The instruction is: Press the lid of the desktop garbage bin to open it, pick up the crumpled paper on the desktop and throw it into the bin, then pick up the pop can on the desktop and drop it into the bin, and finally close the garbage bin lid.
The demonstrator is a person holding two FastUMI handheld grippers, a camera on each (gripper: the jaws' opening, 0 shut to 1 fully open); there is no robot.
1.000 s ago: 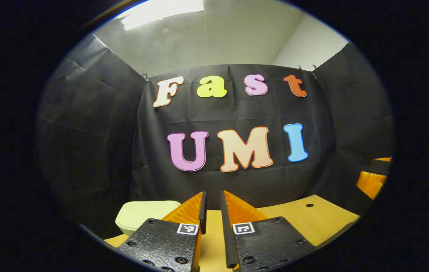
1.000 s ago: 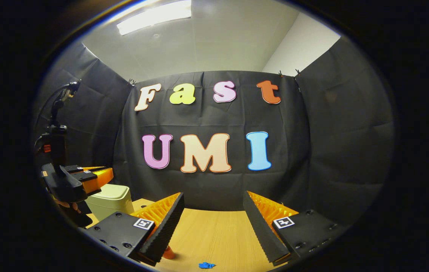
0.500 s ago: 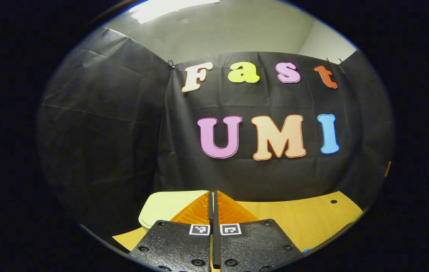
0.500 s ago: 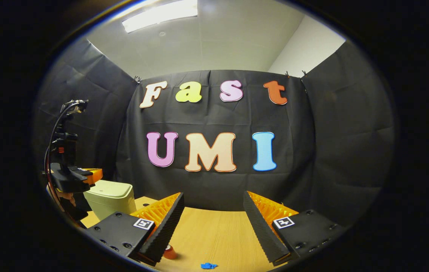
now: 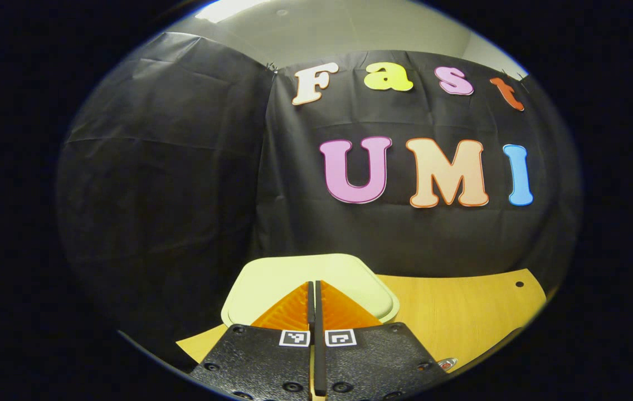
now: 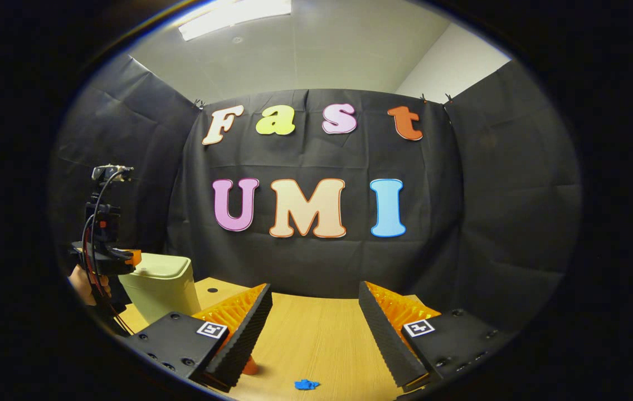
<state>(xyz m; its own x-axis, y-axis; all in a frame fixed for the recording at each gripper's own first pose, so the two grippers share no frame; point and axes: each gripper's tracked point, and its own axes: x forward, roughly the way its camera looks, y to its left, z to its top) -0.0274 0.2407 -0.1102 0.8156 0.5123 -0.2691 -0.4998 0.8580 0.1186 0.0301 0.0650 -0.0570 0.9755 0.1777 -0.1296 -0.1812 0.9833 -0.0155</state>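
Over the bin lid [image 5: 316, 273] your left gripper [image 5: 314, 289] hovers, fingers pressed together.
Press off-centre and the light bin [image 6: 163, 287] may tip; your right gripper [image 6: 313, 317] waits spread wide above the desk [image 6: 316, 345].

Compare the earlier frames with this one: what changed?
The left gripper closed its fingers on nothing and advanced over the bin's lid, which remains shut. The right gripper stayed open above the desktop; the blue scrap did not move.
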